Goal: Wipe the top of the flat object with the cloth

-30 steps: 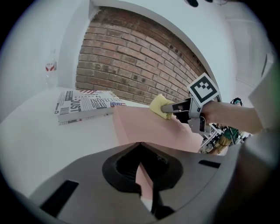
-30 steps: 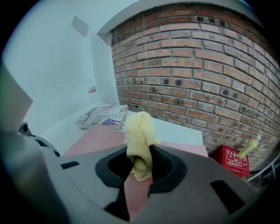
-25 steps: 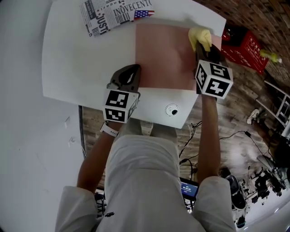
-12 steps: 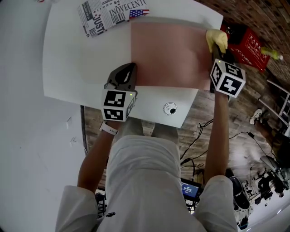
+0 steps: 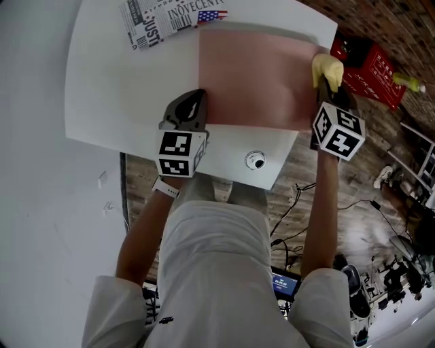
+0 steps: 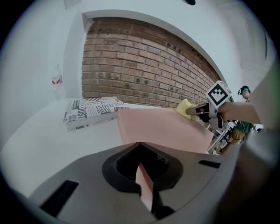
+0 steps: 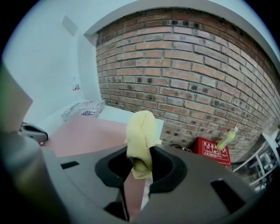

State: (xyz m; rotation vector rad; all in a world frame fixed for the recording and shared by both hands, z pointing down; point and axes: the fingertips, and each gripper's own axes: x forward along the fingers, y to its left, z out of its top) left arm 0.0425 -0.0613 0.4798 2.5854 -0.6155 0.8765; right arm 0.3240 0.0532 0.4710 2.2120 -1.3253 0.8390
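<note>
A flat pink sheet (image 5: 255, 78) lies on the white table (image 5: 122, 88). My left gripper (image 5: 197, 102) rests at the sheet's near left corner, shut on that edge; in the left gripper view the pink edge (image 6: 146, 188) runs between the closed jaws. My right gripper (image 5: 327, 85) is shut on a bunched yellow cloth (image 5: 326, 68), which sits at the sheet's right edge near the table's far right corner. In the right gripper view the cloth (image 7: 140, 131) stands up out of the jaws, with the sheet (image 7: 83, 133) spreading to the left.
A book with a newspaper-print cover (image 5: 166, 17) lies at the table's far side, touching the sheet's far left corner. A red box (image 5: 370, 68) and a yellow-green bottle (image 5: 406, 83) stand on the floor to the right. Cables lie on the floor beside the table.
The right gripper carried the cloth from the sheet's far right area out to its right edge, then slightly nearer. The left gripper stayed on the near left corner.
</note>
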